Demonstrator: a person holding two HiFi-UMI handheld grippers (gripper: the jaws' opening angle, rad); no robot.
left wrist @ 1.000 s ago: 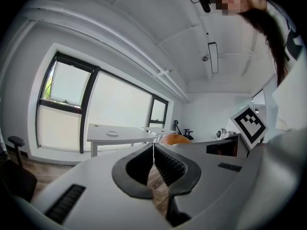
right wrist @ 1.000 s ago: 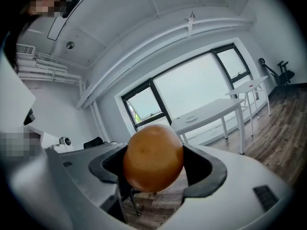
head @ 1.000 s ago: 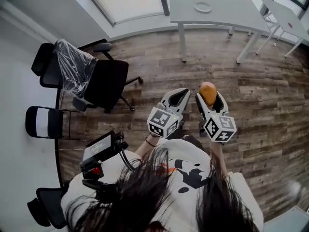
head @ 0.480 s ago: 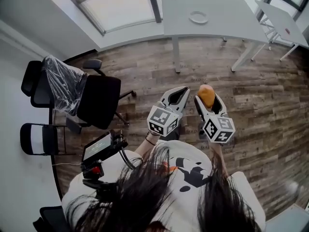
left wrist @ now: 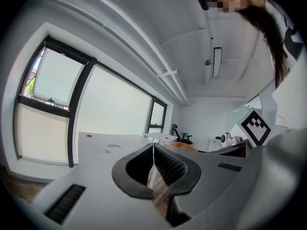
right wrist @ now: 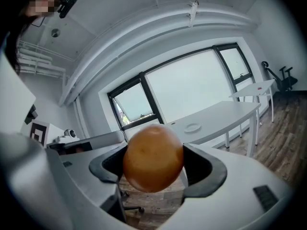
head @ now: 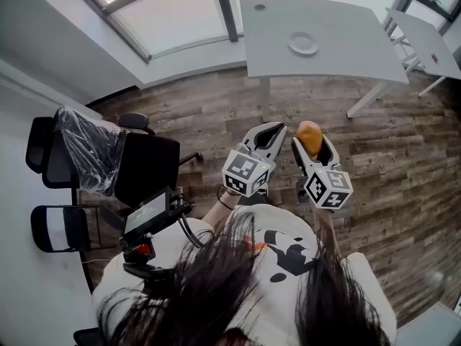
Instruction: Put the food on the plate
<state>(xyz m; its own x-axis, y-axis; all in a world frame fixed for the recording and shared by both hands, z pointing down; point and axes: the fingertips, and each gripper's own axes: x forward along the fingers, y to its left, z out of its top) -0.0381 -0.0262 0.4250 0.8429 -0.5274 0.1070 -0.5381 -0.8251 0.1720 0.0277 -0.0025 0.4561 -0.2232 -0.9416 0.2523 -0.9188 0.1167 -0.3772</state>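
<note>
Food point(right wrist: 153, 157), round and orange, sits clamped in right tongs point(head: 312, 143); left tongs point(left wrist: 153, 150) closed.

Open floor point(head: 389, 150) before the table point(head: 346, 45) with the plate point(head: 303, 43); chairs point(head: 148, 166) stand left.

A grey-brown wood-plank floor point(head: 403, 150) runs through the room. Along the far side, a long window point(head: 180, 16) with dark frames lets in flat, pale daylight above a light sill. A white table point(head: 346, 45) on white legs stands in front of it, with a second white table point(head: 425, 34) just beside it on the right. By the pale wall point(head: 29, 99) on the left stands a black swivel chair point(head: 148, 168). A chair wrapped in clear plastic point(head: 90, 146) is close against it, and a black-and-white chair point(head: 47, 229) is nearby. A long lamp point(left wrist: 217, 62) sits on the white ceiling.
</note>
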